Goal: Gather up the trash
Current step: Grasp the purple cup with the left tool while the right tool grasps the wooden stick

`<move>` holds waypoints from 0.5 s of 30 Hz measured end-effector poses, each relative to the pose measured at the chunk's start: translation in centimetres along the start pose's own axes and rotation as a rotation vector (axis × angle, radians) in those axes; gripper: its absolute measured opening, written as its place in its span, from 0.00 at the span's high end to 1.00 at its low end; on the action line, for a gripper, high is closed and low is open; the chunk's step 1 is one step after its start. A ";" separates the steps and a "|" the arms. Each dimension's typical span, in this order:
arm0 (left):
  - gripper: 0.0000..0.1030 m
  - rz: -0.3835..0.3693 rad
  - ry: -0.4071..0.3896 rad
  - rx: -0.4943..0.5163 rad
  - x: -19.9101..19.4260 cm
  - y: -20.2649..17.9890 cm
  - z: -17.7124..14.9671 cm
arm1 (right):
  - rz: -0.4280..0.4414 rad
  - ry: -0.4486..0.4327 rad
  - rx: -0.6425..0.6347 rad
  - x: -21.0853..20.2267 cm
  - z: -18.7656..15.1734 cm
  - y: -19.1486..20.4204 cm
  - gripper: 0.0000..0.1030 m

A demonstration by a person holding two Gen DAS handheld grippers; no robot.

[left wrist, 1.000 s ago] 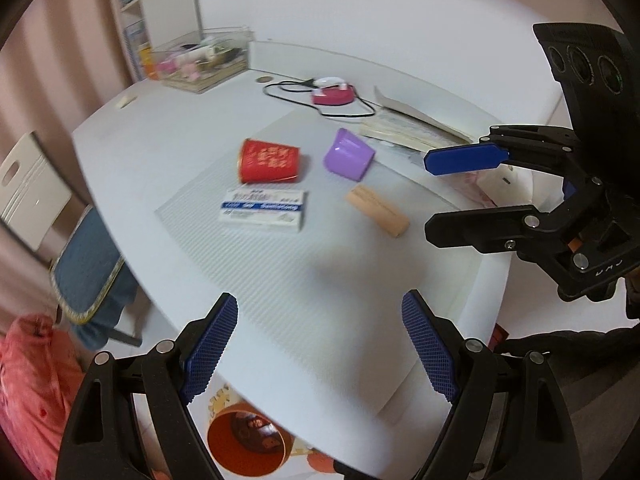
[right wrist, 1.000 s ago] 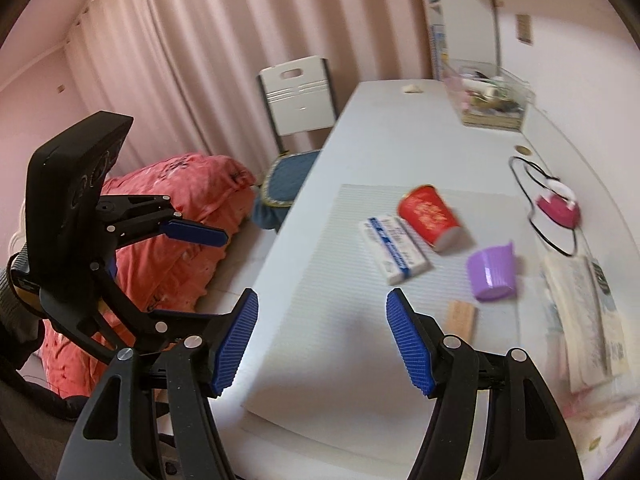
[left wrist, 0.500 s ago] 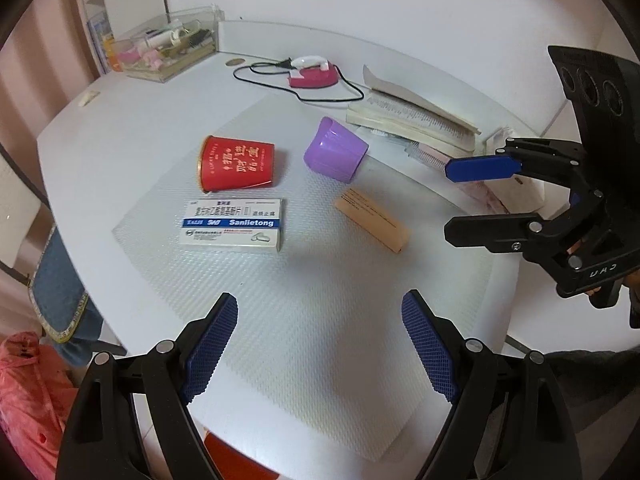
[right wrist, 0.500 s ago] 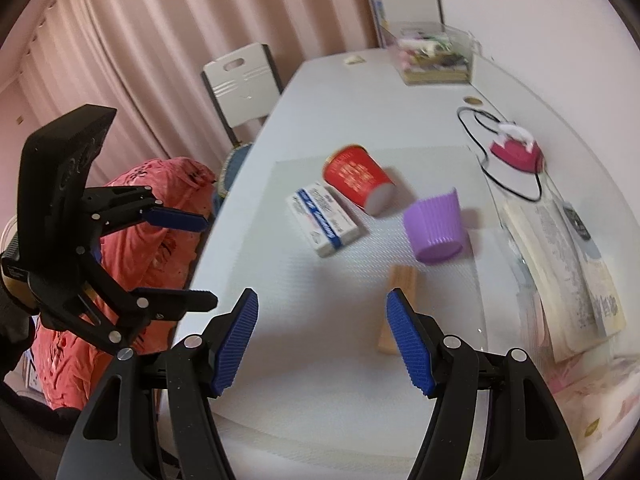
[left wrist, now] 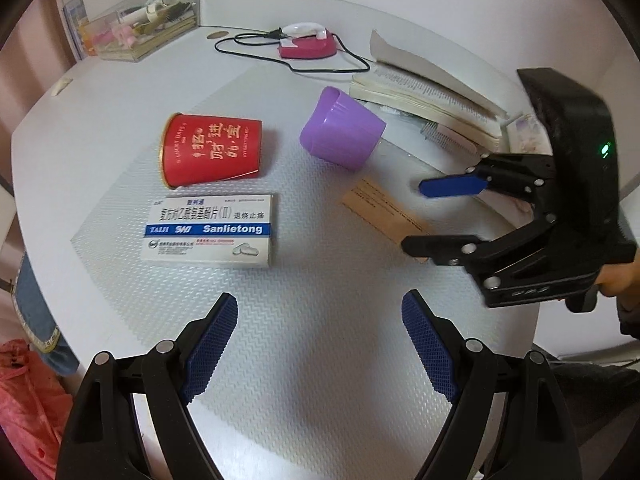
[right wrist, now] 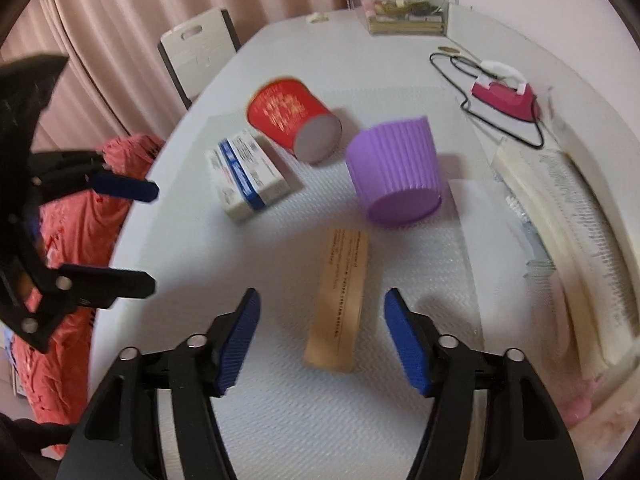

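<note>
Between my right gripper's (right wrist: 322,334) wide-spread fingers lies the tan paper packet (right wrist: 339,300), probably light, flat, flimsy, so I'd pinch its long edges; left gripper (left wrist: 320,344) also wide, empty.

Landmark: tan card sleeve (right wrist: 340,300), lying flat on the ribbed mat (right wrist: 320,408).
Right gripper (right wrist: 322,336): jaws spread, one blue pad on each side of the sleeve's near end, not touching it.
Purple cup (right wrist: 394,172): on its side, just beyond the sleeve.
Medicine box (right wrist: 246,174): beyond-left of the sleeve.
Red cup (right wrist: 292,118): tipped over, behind the box.
Left gripper (right wrist: 132,236): far left of the sleeve, jaws apart.
</note>
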State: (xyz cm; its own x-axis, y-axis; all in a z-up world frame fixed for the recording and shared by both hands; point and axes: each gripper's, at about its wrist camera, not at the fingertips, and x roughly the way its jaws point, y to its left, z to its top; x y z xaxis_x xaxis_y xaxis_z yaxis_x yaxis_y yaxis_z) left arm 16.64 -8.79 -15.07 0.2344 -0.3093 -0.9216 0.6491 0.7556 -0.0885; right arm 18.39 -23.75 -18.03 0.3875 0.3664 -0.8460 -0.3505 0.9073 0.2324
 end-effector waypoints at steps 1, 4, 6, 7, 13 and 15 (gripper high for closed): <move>0.19 -0.006 -0.002 0.004 0.3 -0.1 0.2 | -0.002 0.004 -0.003 0.4 -0.1 -0.1 0.43; 0.19 -0.018 -0.002 0.018 1.0 -0.3 0.7 | -0.025 0.032 -0.021 1.8 -0.5 -0.1 0.50; 0.19 -0.023 -0.003 0.028 1.4 -0.5 1.2 | -0.043 0.018 -0.046 1.9 -0.8 0.1 0.62; 0.19 -0.027 -0.006 0.036 1.6 -0.6 1.6 | -0.074 0.013 -0.070 1.8 -0.8 0.3 0.65; 0.19 -0.054 -0.037 0.111 2.4 -1.8 4.8 | -0.071 -0.039 0.070 -1.2 -1.1 -2.7 0.72; 0.19 -0.059 -0.046 0.149 2.9 -2.1 6.0 | -0.078 -0.068 0.131 -2.8 -1.3 -3.7 0.72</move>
State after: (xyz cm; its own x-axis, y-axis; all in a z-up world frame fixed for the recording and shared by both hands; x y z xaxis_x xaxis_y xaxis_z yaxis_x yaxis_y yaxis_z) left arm 20.26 -14.78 -15.34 0.2239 -0.3792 -0.8978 0.7617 0.6428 -0.0816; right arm 17.46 -28.40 -17.14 0.4678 0.3033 -0.8302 -0.2049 0.9509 0.2319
